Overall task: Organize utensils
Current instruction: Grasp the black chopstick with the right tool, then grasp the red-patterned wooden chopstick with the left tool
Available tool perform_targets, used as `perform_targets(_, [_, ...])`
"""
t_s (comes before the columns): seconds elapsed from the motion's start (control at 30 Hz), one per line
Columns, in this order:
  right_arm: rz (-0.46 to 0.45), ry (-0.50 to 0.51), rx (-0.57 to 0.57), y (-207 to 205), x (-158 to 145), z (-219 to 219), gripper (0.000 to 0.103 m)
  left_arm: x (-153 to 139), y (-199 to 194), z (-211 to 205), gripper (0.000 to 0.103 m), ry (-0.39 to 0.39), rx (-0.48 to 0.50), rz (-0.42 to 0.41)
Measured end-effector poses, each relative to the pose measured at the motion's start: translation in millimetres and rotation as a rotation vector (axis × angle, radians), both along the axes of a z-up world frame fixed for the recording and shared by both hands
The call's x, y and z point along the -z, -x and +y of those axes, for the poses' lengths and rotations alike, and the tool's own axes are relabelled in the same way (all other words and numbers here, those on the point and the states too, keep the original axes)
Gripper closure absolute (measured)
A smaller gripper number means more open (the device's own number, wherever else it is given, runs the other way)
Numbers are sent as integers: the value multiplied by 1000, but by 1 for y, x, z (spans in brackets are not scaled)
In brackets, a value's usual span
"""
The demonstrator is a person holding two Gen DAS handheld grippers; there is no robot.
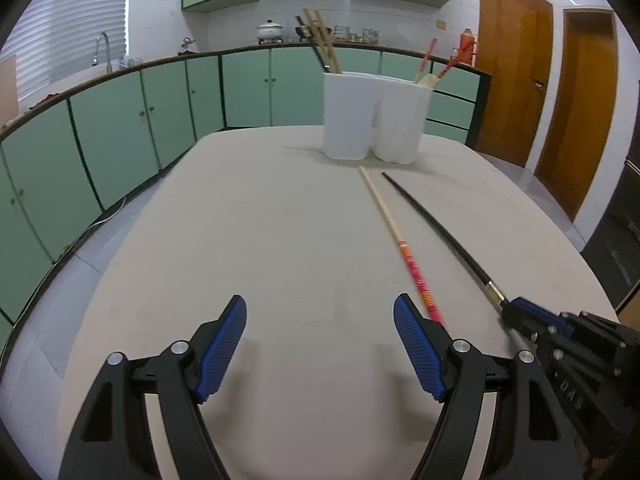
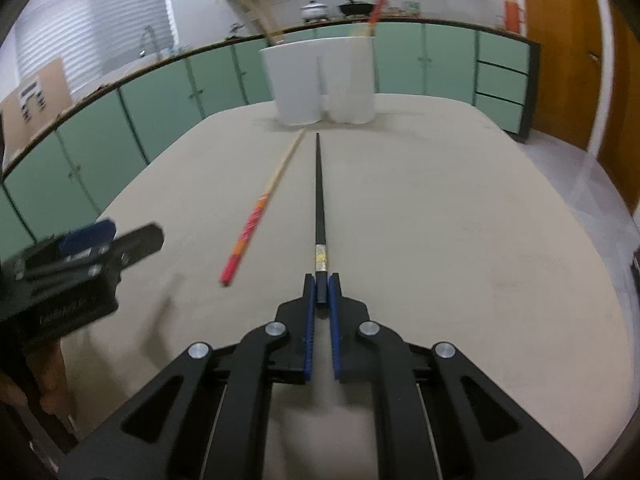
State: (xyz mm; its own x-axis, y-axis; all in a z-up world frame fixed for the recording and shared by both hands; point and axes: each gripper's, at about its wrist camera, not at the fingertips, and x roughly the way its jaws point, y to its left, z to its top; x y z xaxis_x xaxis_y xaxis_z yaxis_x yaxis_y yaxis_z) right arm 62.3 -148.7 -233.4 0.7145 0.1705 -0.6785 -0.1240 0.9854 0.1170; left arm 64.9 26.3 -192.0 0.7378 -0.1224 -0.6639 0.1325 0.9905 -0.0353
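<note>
A black chopstick (image 2: 319, 192) lies lengthwise on the beige table, its butt end clamped in my right gripper (image 2: 321, 285), which is shut on it. It also shows in the left wrist view (image 1: 436, 224). A red-and-wood chopstick (image 2: 262, 208) lies just left of it, pointing at the white two-compartment utensil holder (image 2: 320, 80). My left gripper (image 1: 320, 332) is open and empty, hovering above the table with the red chopstick (image 1: 400, 240) passing its right finger. The holder (image 1: 374, 116) has several chopsticks standing in both compartments.
The beige table (image 1: 240, 240) has rounded edges, with floor beyond on the left and right. Green kitchen cabinets (image 1: 120, 128) run along the back. Wooden doors (image 1: 516, 80) stand at the right.
</note>
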Motion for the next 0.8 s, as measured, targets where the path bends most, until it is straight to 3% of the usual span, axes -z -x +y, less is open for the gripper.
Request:
perform_targets(0.27, [-29,-23,100,2,-8,-35,97,8,-2,-36,35,23,34,22])
perform_targets(0.37, [-41,-26,120,3,-10,-43,97,13,-3,-47,41,1,37,28])
perform_targets(0.73, [-61,-52,135,6,-11,-52,97,18,-9,-61,47,-42,-15,35])
perform_targets(0.8, [-67,-50,137,7,-12,-52,97,20,-10,-64,58,-44,-9,48])
